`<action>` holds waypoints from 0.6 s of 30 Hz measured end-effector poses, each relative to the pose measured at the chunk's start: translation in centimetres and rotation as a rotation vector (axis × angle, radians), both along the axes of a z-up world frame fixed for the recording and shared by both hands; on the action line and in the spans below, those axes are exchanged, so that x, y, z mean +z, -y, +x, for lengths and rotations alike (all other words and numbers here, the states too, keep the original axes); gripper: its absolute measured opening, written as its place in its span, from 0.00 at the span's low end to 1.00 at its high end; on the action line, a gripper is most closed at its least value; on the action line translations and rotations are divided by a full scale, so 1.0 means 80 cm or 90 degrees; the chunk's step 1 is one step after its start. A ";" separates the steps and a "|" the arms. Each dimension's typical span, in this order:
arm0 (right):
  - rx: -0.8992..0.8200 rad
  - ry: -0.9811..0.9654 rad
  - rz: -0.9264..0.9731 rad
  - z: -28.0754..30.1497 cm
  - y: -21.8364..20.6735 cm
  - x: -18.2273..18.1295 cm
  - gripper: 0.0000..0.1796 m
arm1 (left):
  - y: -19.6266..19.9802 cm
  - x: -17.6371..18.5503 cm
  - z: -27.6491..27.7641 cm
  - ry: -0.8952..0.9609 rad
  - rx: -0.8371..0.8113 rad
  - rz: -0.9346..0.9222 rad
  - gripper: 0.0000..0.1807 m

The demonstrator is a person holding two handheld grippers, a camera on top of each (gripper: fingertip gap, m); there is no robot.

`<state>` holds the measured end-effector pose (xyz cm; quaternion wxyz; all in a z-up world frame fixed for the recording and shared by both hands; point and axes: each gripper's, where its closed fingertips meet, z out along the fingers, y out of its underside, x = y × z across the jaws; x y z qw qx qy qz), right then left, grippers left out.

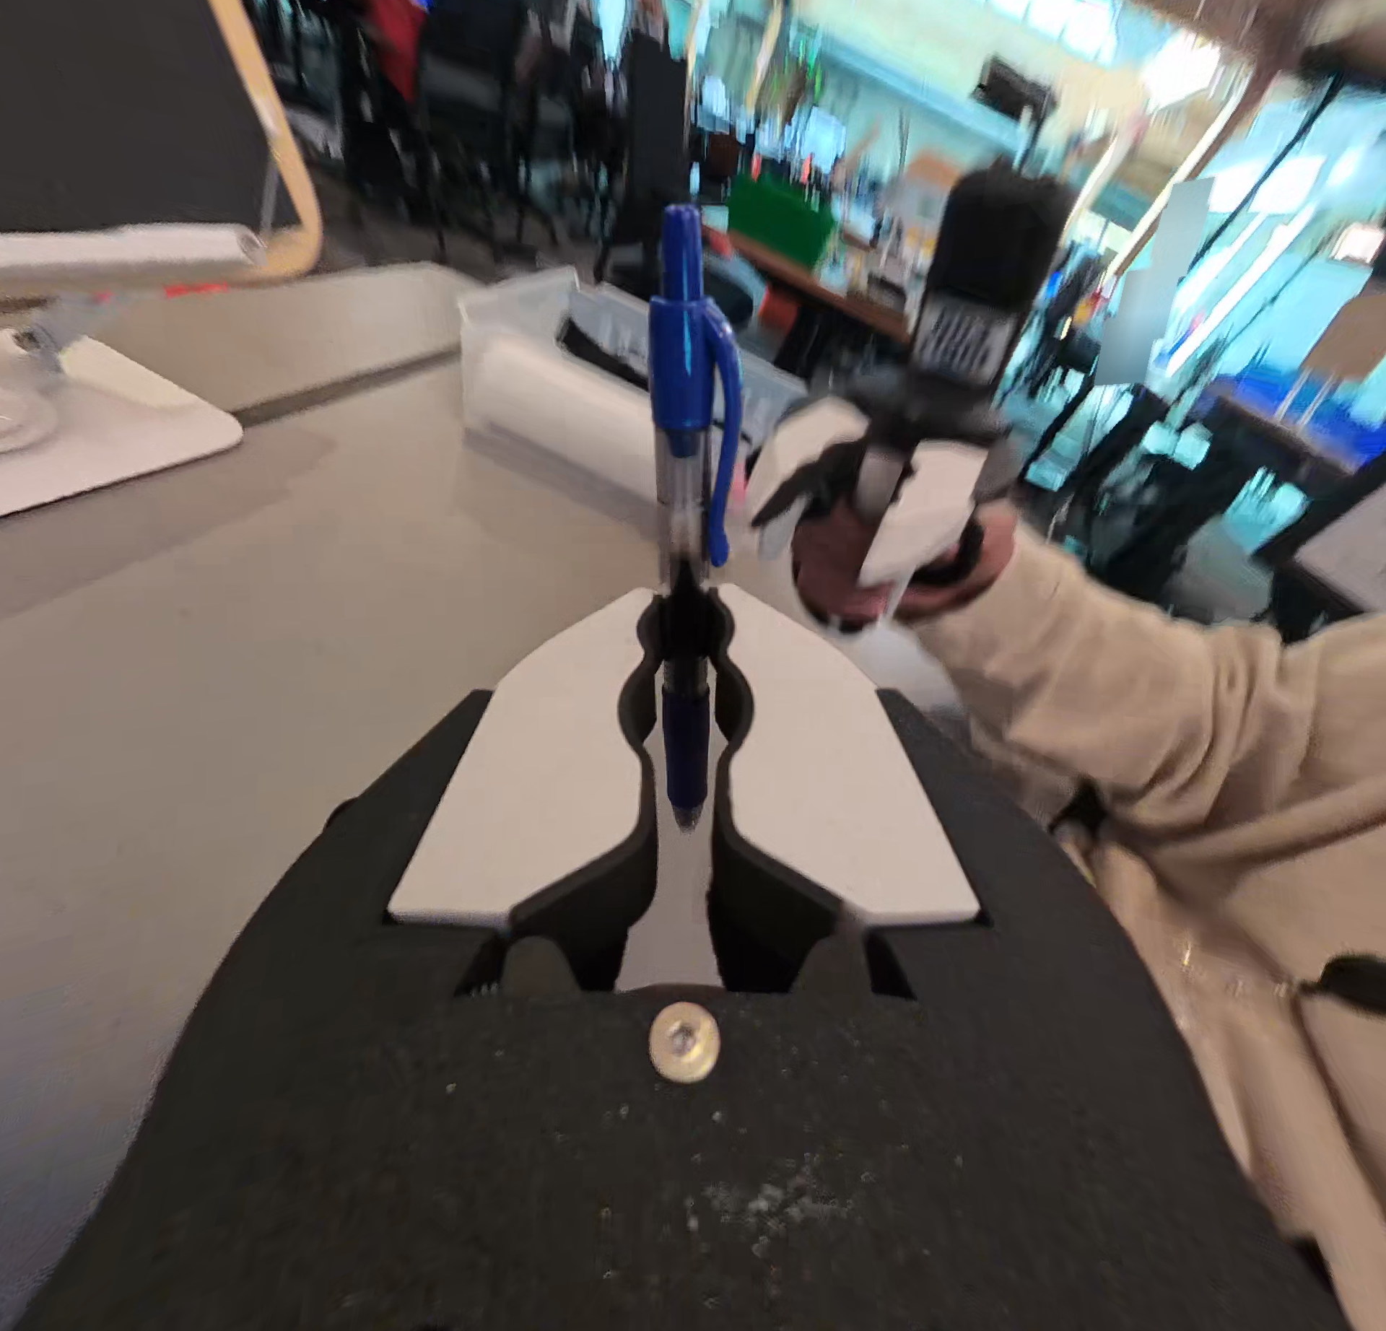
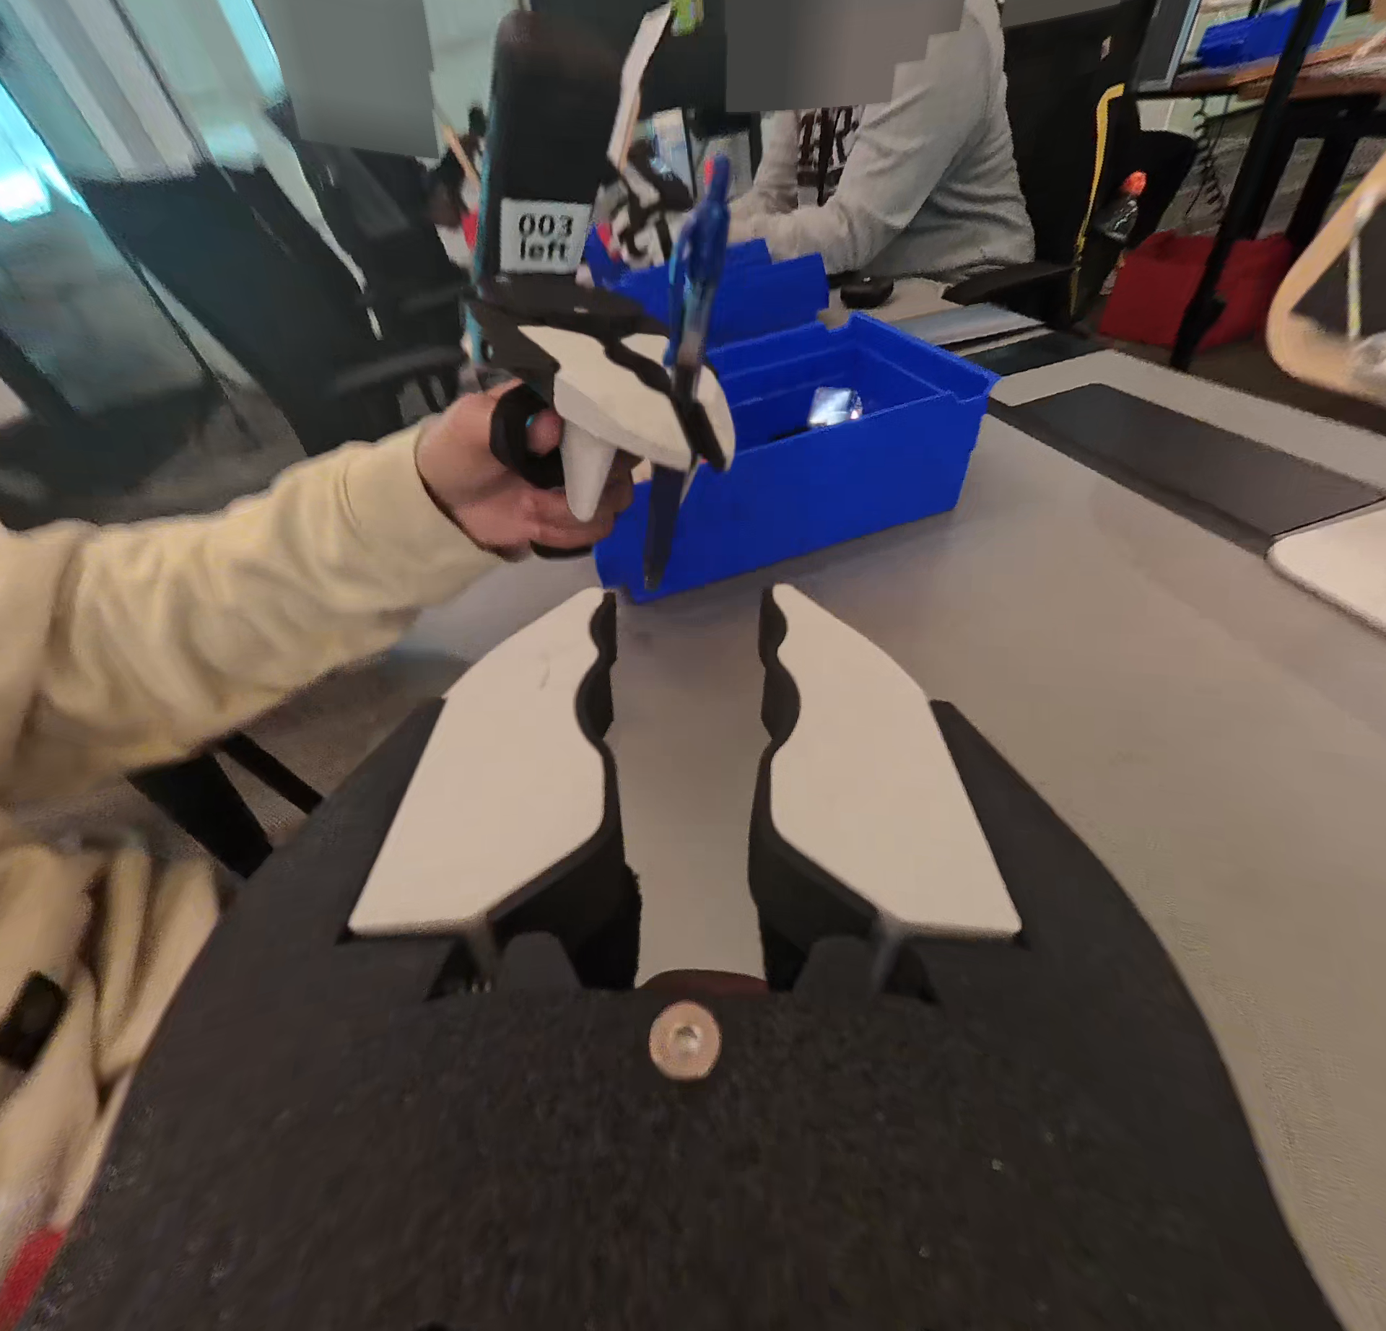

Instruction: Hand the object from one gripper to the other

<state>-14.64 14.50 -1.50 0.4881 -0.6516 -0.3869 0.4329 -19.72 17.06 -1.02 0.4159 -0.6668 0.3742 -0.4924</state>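
We are seeing the blue pen [image 1: 686, 425] standing nearly upright, pinched at its lower barrel between the tips of the left gripper [image 1: 686, 612], with its clip end sticking out past the fingertips and its writing tip hanging in the gap behind them. From the right wrist view, the pen [image 2: 694, 305] is crossing the left gripper's [image 2: 694, 425] closed fingers above a grey table [image 2: 1050, 695]. The right gripper [image 2: 686, 605] is holding nothing, its fingers spread wide just short of the pen. A blue bin [image 2: 862, 485] is sitting behind it.
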 end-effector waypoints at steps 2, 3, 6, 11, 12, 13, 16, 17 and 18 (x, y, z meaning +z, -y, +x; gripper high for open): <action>0.006 -0.068 -0.069 -0.019 -0.004 -0.013 0.22 | -0.005 0.013 -0.003 0.064 0.013 -0.020 0.05; 0.022 -0.097 -0.097 -0.031 -0.001 -0.021 0.22 | -0.002 0.014 0.000 0.074 0.005 -0.026 0.05; 0.052 -0.146 -0.148 -0.061 0.007 -0.038 0.22 | 0.009 0.010 0.015 0.059 -0.015 -0.021 0.05; 0.075 -0.112 -0.111 -0.078 0.020 -0.047 0.12 | 0.028 0.009 0.037 0.059 -0.056 -0.025 0.05; 0.077 -0.094 -0.094 -0.078 0.022 -0.049 0.06 | 0.030 0.009 0.039 0.062 -0.062 -0.027 0.05; 0.073 -0.078 -0.070 -0.077 0.023 -0.050 0.06 | 0.032 0.009 0.041 0.060 -0.066 -0.027 0.05; 0.073 -0.062 -0.060 -0.072 0.024 -0.049 0.06 | 0.034 0.012 0.044 0.052 -0.064 -0.012 0.05; 0.073 -0.067 -0.059 -0.071 0.024 -0.047 0.06 | 0.035 0.013 0.044 0.046 -0.062 -0.005 0.05; 0.075 -0.069 -0.057 -0.070 0.024 -0.046 0.06 | 0.035 0.013 0.043 0.039 -0.062 0.001 0.06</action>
